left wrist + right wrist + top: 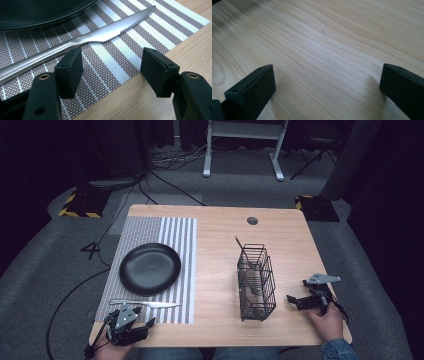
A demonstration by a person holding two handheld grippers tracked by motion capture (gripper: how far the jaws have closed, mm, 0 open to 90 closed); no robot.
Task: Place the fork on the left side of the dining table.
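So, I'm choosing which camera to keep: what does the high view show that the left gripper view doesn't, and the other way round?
High view alone: the wire basket holding utensils, the right gripper, the whole table.
Left gripper view alone: the knife blade's serrated edge, and the left gripper with its jaws open just short of the handle.
Both: knife, black plate, striped placemat.

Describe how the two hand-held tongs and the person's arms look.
Both are black two-jaw tongs with blocky rectangular pads. The left tongs carry a small grey plate and trail a black cable; the right tongs carry a grey three-cornered plate. A blue denim sleeve covers the right forearm.
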